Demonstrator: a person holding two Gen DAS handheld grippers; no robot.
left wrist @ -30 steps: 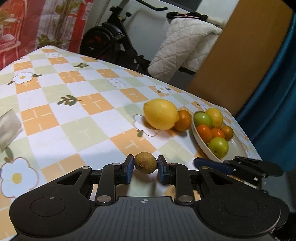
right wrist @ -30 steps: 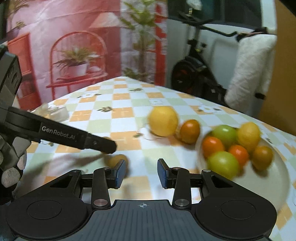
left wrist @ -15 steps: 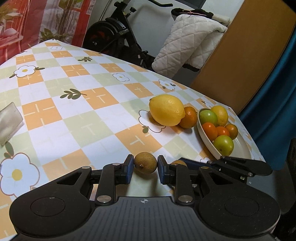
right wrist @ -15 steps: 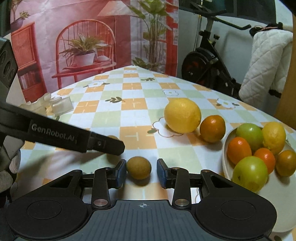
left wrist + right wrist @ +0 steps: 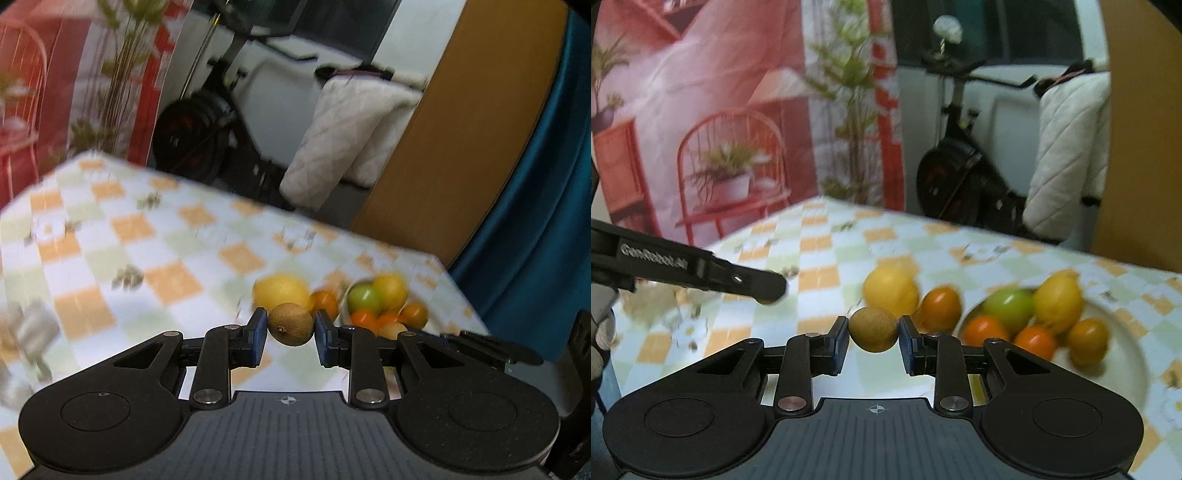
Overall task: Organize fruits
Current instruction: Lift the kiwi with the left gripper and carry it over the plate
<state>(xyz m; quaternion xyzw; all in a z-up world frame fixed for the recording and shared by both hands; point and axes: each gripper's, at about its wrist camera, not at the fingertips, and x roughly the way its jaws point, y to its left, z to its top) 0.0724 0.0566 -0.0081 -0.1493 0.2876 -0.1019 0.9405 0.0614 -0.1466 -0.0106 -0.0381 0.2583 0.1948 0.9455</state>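
Left gripper [image 5: 290, 329] is clamping a rough, round brown fruit [image 5: 290, 328] at frame centre; right gripper [image 5: 873, 330] is clamping a second brown fruit [image 5: 873, 328]. Both fruits, earlier on the checked tablecloth [image 5: 827, 273], are now lifted clear.

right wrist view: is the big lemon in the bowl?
No. The big lemon lies on the tablecloth, left of the bowl, beside an orange.

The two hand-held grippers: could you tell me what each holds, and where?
Left hand-held gripper pinches a small brown fruit across its sides; right hand-held gripper likewise pinches another small brown fruit.
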